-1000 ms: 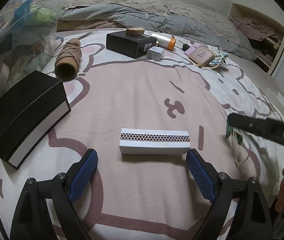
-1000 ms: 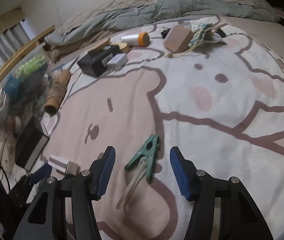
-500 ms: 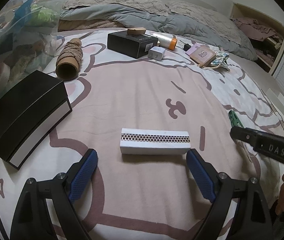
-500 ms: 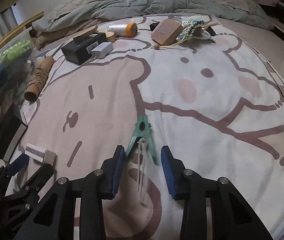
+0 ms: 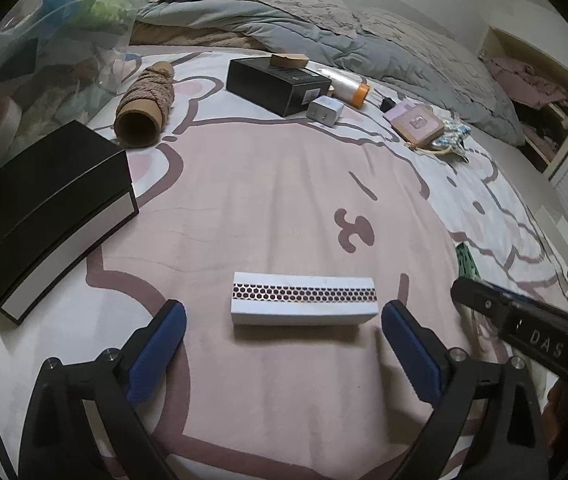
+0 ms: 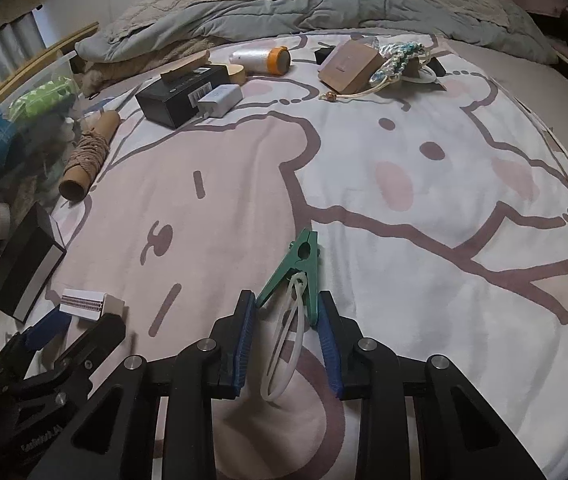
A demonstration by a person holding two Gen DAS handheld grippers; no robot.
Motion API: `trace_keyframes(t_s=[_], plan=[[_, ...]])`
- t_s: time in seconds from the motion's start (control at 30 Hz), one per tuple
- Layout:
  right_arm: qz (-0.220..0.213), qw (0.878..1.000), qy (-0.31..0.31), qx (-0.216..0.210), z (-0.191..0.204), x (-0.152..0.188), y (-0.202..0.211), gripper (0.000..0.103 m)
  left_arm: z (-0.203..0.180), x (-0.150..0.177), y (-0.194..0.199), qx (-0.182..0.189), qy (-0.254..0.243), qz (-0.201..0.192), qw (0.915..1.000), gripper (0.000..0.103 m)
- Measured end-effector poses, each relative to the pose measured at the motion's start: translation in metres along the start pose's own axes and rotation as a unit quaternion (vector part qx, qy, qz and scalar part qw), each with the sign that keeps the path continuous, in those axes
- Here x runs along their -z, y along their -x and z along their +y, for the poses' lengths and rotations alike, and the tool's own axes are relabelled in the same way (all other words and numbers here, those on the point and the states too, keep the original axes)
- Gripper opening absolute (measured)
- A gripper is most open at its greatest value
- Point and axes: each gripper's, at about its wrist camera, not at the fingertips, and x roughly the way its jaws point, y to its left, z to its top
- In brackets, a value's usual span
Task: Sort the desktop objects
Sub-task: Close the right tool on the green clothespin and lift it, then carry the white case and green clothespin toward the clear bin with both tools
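**Peg getting pinched, white box waiting**

Right gripper is closing round the green peg on the blanket, pads touching its handles, a white loop trailing between the fingers. Left gripper is spreading wide, the white box just ahead of its tips, untouched. Left of that is a black box; further back, a twine roll, another black box with a charger. The clear bin far left is stuffed with blurry oddments.

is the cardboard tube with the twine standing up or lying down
Lying down. The cardboard tube rests on its side on the bedsheet, its open round end facing the left wrist camera, twine wound round its far half.
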Motion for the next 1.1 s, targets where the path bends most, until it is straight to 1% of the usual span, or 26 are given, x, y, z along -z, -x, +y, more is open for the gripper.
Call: trace_keyframes(t_s=[0.07, 0.13, 0.23, 0.3, 0.33, 0.37, 0.47, 0.63, 0.73, 0.8, 0.93, 1.0, 1.1], plan=[[-0.001, 1.000, 0.001, -0.002, 0.001, 0.000, 0.000, 0.031, 0.002, -0.001, 0.001, 0.001, 0.015, -0.003, 0.9999, 0.099], [-0.003, 1.000, -0.001, -0.007, 0.000, 0.000, 0.001, 0.031, 0.004, -0.002, 0.002, 0.000, 0.031, -0.006, 0.9995, 0.095], [-0.008, 1.000, -0.004, -0.018, 0.000, -0.001, 0.003, 0.031, 0.004, -0.001, 0.003, -0.012, 0.023, -0.007, 0.9996, 0.087], [-0.012, 1.000, -0.004, -0.023, 0.001, -0.001, 0.004, 0.031, 0.004, 0.000, 0.004, -0.017, 0.015, -0.009, 0.9997, 0.076], [-0.013, 1.000, -0.003, -0.026, 0.002, -0.001, 0.005, 0.031, 0.005, -0.001, 0.006, -0.014, 0.015, -0.010, 0.9997, 0.074], [-0.014, 1.000, -0.003, -0.027, 0.002, -0.002, 0.005, 0.031, 0.006, -0.002, 0.006, -0.012, 0.016, -0.010, 0.9997, 0.068], [-0.019, 0.999, -0.004, -0.036, 0.002, -0.002, 0.008, 0.031, 0.010, -0.004, 0.009, -0.004, 0.021, -0.008, 0.9997, 0.068], [-0.029, 0.998, -0.010, -0.055, 0.000, -0.004, 0.012, 0.031, 0.014, -0.006, 0.013, -0.003, 0.022, -0.013, 0.9997, 0.068], [-0.033, 0.997, -0.013, -0.065, 0.000, -0.005, 0.015, 0.031, 0.013, -0.009, 0.018, -0.003, 0.011, -0.022, 0.9997, 0.068], [-0.035, 0.996, -0.017, -0.074, 0.000, -0.006, 0.017, 0.031, 0.013, -0.011, 0.022, -0.011, -0.001, -0.032, 0.9994, 0.068], [-0.047, 0.994, -0.023, -0.092, 0.000, -0.009, 0.025, 0.031, 0.012, -0.021, 0.029, -0.005, -0.009, -0.040, 0.9991, 0.068], [-0.053, 0.992, -0.031, -0.108, -0.001, -0.012, 0.031, 0.031, 0.011, -0.028, 0.034, 0.000, -0.014, -0.044, 0.9989, 0.068], [-0.067, 0.990, -0.034, -0.121, 0.000, -0.017, 0.041, 0.031, 0.009, -0.041, 0.045, 0.003, -0.023, -0.062, 0.9978, 0.068]])
